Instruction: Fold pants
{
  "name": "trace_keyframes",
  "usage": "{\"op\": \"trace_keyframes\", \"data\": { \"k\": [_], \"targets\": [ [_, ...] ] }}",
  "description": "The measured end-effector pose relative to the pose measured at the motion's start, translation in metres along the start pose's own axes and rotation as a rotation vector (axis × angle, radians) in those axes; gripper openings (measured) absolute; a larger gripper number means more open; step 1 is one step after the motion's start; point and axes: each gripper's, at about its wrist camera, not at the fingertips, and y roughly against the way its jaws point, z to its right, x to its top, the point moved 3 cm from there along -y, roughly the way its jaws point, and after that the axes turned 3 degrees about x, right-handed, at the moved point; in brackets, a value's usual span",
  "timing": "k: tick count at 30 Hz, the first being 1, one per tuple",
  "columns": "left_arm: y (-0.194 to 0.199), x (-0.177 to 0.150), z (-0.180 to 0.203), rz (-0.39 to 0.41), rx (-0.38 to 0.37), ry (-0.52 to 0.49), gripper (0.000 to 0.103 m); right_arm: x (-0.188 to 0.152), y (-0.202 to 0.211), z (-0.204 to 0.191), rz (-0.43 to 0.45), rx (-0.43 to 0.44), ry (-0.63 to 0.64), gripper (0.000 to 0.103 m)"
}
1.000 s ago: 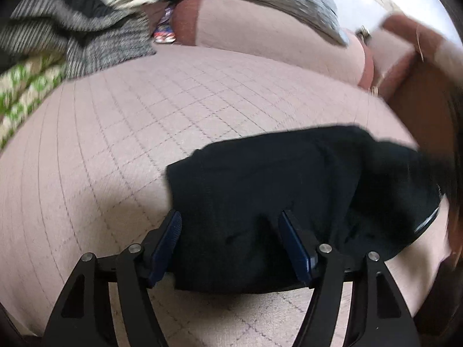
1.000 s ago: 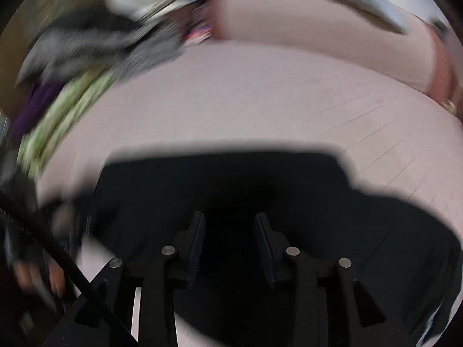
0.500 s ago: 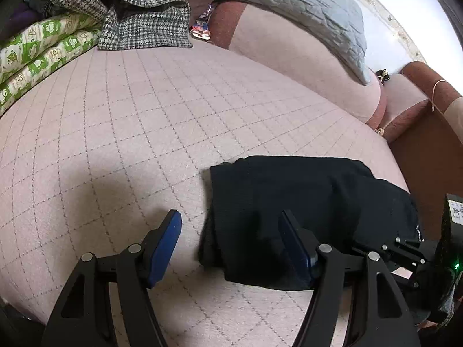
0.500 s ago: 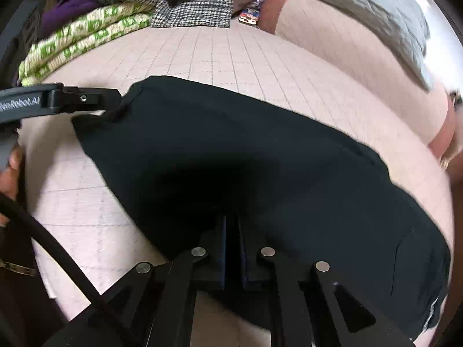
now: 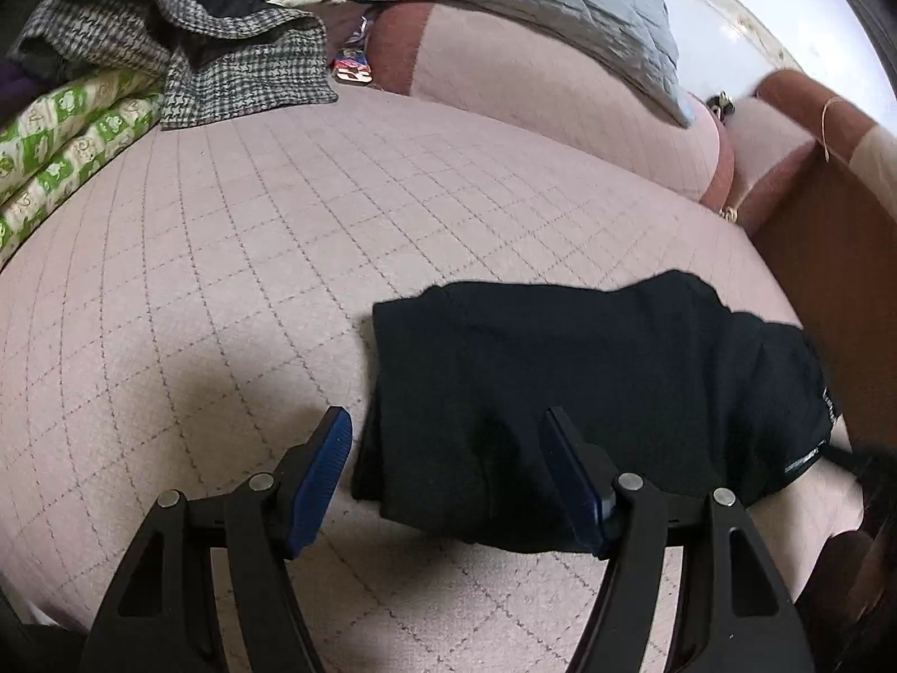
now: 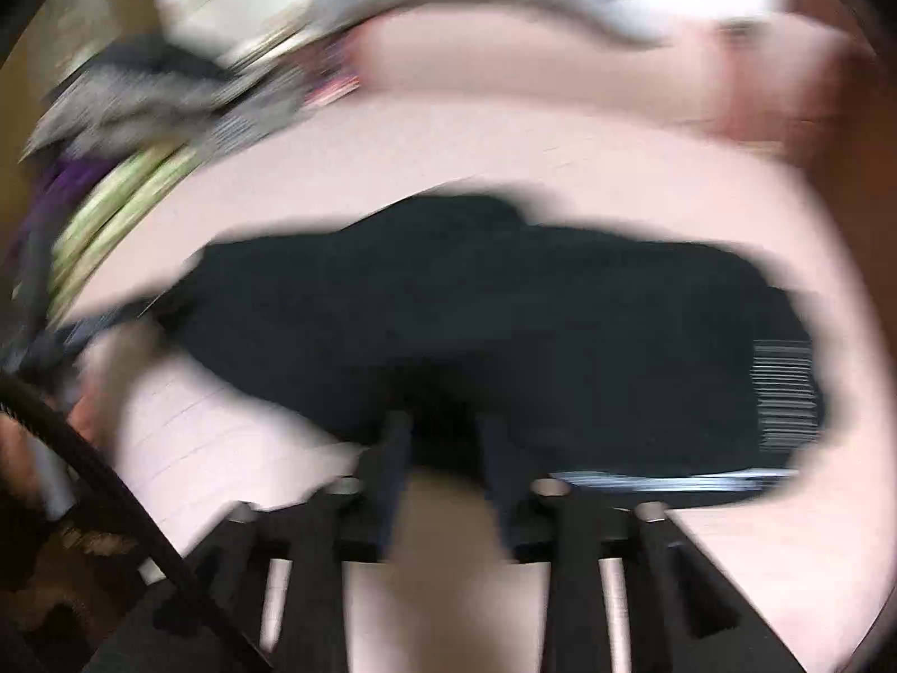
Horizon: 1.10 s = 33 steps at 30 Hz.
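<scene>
Left wrist view puts your left gripper (image 5: 448, 476) low over the near left corner of the folded black pants (image 5: 594, 392), its blue pads spread wide with nothing between them that they pinch; the right pad lies over the cloth, the left pad hangs just off the pants' left edge above bare pink quilted sofa seat (image 5: 235, 258). The pants lie as a compact folded bundle on that seat. Left of the pants and beyond their far edge you have a broad stretch of bare seat. Right of the pants the seat ends close by, at the brown sofa side (image 5: 830, 258). Far beyond the pants sit a houndstooth garment (image 5: 235, 67), a green-and-white printed blanket (image 5: 67, 146) and a grey quilted cushion (image 5: 538, 5) on the backrest. A thin white printed line runs along the pants' right hem, too small to read.

Right wrist view is heavily blurred: your right gripper (image 6: 445, 432) shows its fingers parted by a clear gap at the pants' (image 6: 504, 314) near edge, with pale seat visible between them and no cloth gripped
</scene>
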Motion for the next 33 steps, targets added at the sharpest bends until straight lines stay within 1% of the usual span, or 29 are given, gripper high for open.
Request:
{"op": "trace_keyframes", "data": {
  "k": [1,2,3,4,5,6,8,9,10,11,12,13,15,19,22,24,25,26,28,29,31,33],
  "targets": [
    [-0.003,-0.001,0.002,-0.013,-0.002,-0.003,0.069,0.003,0.012,0.034,0.031,-0.104,-0.063,0.058],
    [-0.005,-0.002,0.003,-0.021,-0.002,-0.006,0.069,0.005,0.02,0.066,0.051,-0.194,-0.13,0.058],
    [-0.008,-0.004,0.005,-0.026,0.012,-0.017,0.069,0.006,0.026,0.094,0.061,-0.254,-0.187,0.058],
    [-0.009,-0.005,0.007,-0.025,0.025,-0.028,0.069,0.006,0.028,0.12,0.064,-0.289,-0.239,0.058],
    [-0.01,-0.006,0.01,-0.021,0.041,-0.043,0.069,0.005,0.028,0.141,0.059,-0.3,-0.289,0.058],
    [-0.01,-0.007,0.011,-0.018,0.05,-0.052,0.069,0.003,0.023,0.159,0.049,-0.28,-0.347,0.058],
    [-0.012,-0.008,0.012,-0.012,0.062,-0.061,0.069,-0.002,0.008,0.186,0.019,-0.214,-0.457,0.058],
    [-0.012,-0.008,0.012,-0.009,0.063,-0.062,0.07,-0.002,0.002,0.191,0.015,-0.2,-0.494,0.058],
    [-0.012,-0.008,0.012,-0.008,0.062,-0.063,0.07,-0.002,-0.003,0.196,0.022,-0.184,-0.52,0.052],
    [-0.012,-0.009,0.012,-0.007,0.061,-0.064,0.071,0.0,-0.01,0.195,0.038,-0.163,-0.543,0.042],
    [-0.013,-0.009,0.012,-0.007,0.064,-0.069,0.072,0.0,-0.013,0.196,0.033,-0.151,-0.559,0.009],
    [-0.014,-0.011,0.013,-0.008,0.082,-0.079,0.072,0.0,-0.016,0.195,0.016,-0.141,-0.584,0.008],
    [-0.016,-0.012,0.014,-0.012,0.101,-0.1,0.072,0.0,-0.007,0.191,0.045,-0.138,-0.588,0.005],
    [-0.018,-0.013,0.016,-0.012,0.12,-0.126,0.074,0.0,0.027,0.184,0.085,-0.196,-0.539,0.003],
    [-0.019,-0.013,0.017,-0.017,0.119,-0.127,0.076,-0.001,0.036,0.195,0.06,-0.273,-0.524,0.003],
    [-0.02,-0.013,0.018,-0.018,0.125,-0.137,0.078,-0.009,0.031,0.202,0.017,-0.304,-0.533,0.004],
    [-0.02,-0.013,0.019,-0.017,0.129,-0.144,0.078,-0.012,0.024,0.205,-0.002,-0.314,-0.543,0.005],
    [-0.021,-0.014,0.019,-0.016,0.132,-0.149,0.078,-0.006,0.015,0.206,-0.021,-0.322,-0.542,0.007],
    [-0.02,-0.014,0.019,-0.013,0.131,-0.153,0.078,-0.009,0.006,0.207,-0.052,-0.375,-0.526,0.012],
    [-0.02,-0.014,0.018,-0.013,0.127,-0.153,0.078,-0.009,0.007,0.206,-0.047,-0.414,-0.529,0.016],
    [-0.017,-0.012,0.016,-0.016,0.107,-0.138,0.078,-0.006,0.017,0.203,-0.002,-0.429,-0.538,0.019],
    [-0.007,-0.008,0.011,-0.011,0.072,-0.078,0.078,0.0,0.034,0.193,0.074,-0.471,-0.529,0.022]
  ]
}}
